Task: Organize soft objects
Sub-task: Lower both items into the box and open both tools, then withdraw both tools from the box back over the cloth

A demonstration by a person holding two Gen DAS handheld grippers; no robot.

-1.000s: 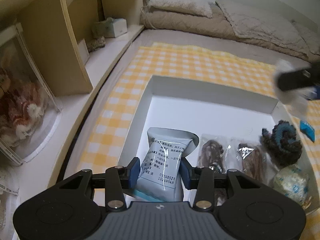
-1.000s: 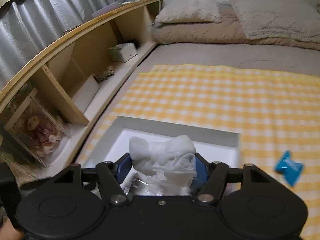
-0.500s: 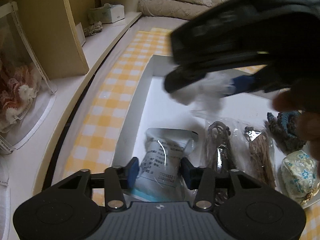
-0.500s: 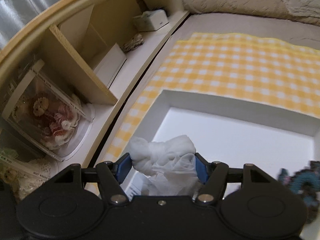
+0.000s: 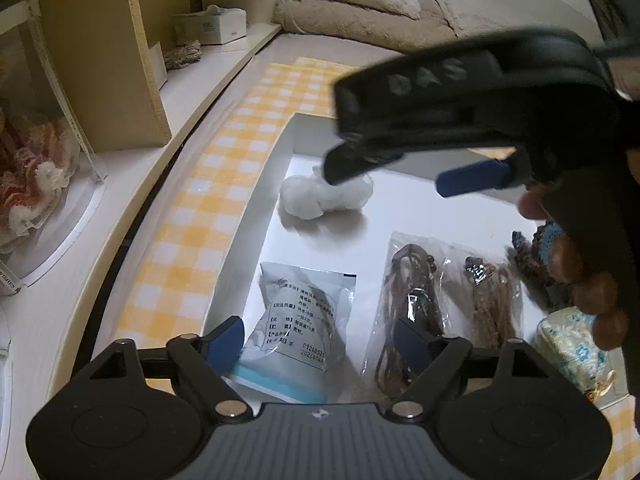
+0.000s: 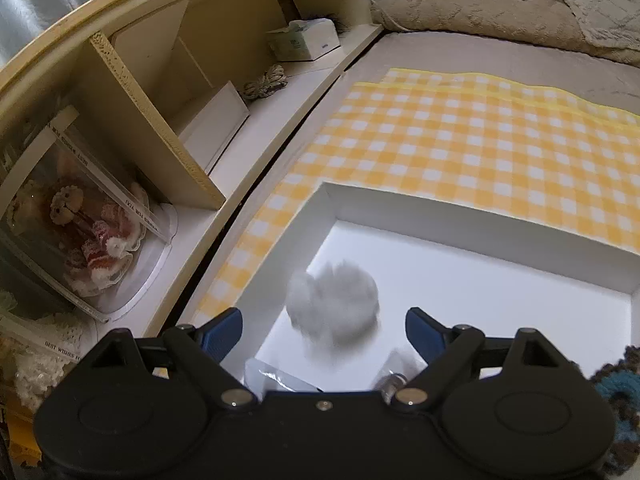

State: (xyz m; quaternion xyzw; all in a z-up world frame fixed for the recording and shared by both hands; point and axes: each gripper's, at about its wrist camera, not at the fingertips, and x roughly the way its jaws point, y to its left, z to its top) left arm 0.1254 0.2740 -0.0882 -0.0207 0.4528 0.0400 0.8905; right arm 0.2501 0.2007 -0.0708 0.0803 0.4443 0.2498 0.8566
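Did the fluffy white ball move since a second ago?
Yes. The white ball left the right gripper, whose jaws have just been opening, and now lies inside the white box, near its left wall.

Dim, warm indoor light; fisheye bending curves the edges, corners go black, and the white bundle (image 6: 332,304) is motion-blurred at lower centre.

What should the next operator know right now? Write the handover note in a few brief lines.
Left tool: jaws just opened, off the grey pouch, which lies in the white box.
Right tool: jaws just opened; the white wad has dropped onto the box floor by the left wall.
Also in the box: two clear bags, a crochet piece, a floral pouch.
Done: these items boxed.
Left: nothing loose shows on the checked cloth; its right side is out of view, so check there.
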